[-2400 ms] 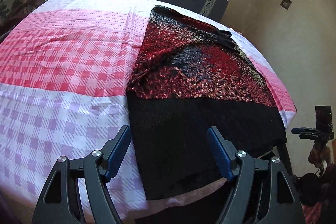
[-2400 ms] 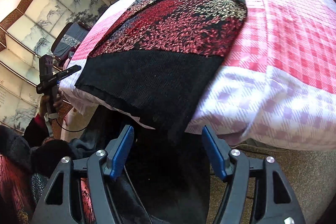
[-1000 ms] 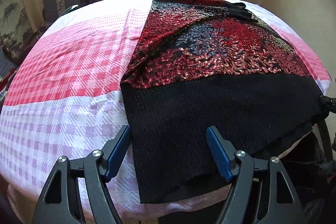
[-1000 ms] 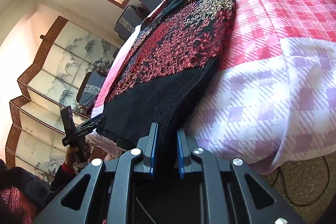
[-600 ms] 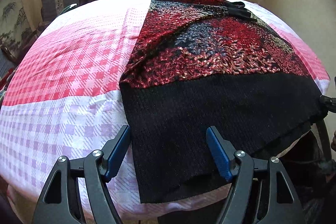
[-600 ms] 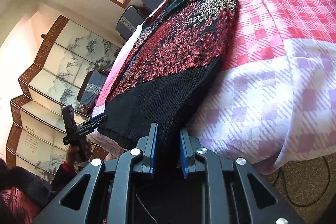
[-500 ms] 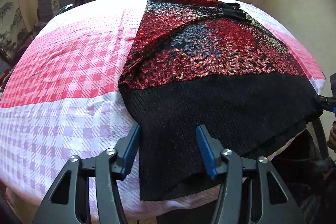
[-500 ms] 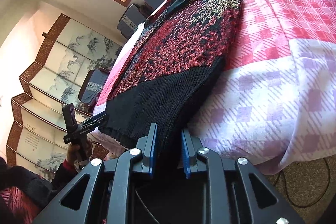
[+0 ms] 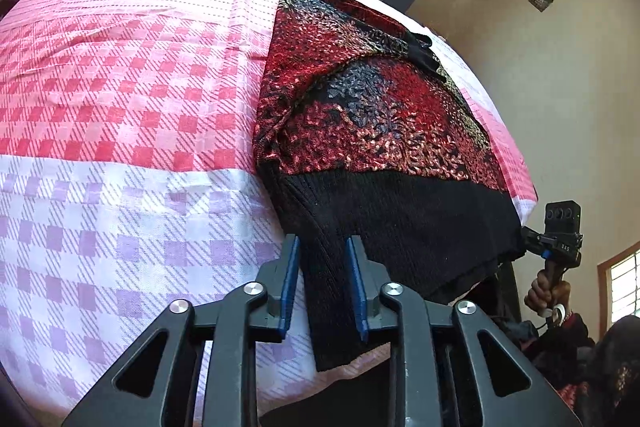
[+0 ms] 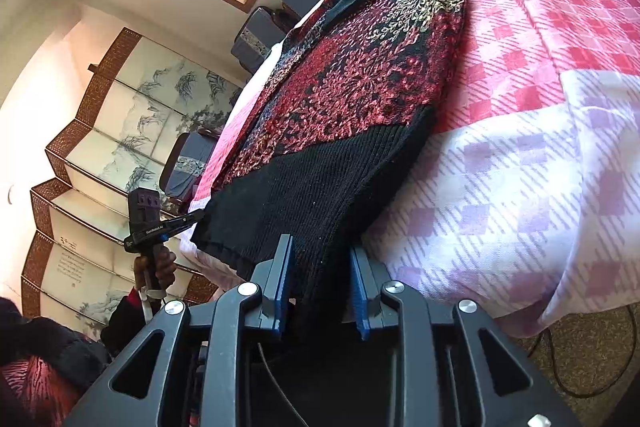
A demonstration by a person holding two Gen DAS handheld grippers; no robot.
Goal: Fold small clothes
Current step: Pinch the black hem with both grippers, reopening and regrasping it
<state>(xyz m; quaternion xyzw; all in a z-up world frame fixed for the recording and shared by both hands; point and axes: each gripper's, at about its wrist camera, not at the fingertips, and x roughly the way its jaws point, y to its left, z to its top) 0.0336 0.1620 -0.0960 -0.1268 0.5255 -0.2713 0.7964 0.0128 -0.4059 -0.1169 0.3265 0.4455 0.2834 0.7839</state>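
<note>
The sweater (image 9: 372,131) lies flat on the checked cloth (image 9: 120,131) of the table, its black hem band at the near edge and hanging slightly over it. The patterned red body runs away toward the window side, collar farthest off. This layout puts both hem corners within reach for a fold away from the edge.

The left gripper (image 9: 322,287) straddles one hem corner. Its jaws are closing at a narrow gap with the black knit between them; the pads do not yet appear to press on it. The grip is judged incomplete.

The right gripper (image 10: 320,291) straddles the opposite hem corner. Its jaws are opening, the knit between them with a gap showing on one side; the hold appears released or loosening.

In each wrist view the other gripper shows beyond the far hem corner, held in a hand (image 10: 154,265). A folding screen (image 10: 104,131) stands behind
</note>
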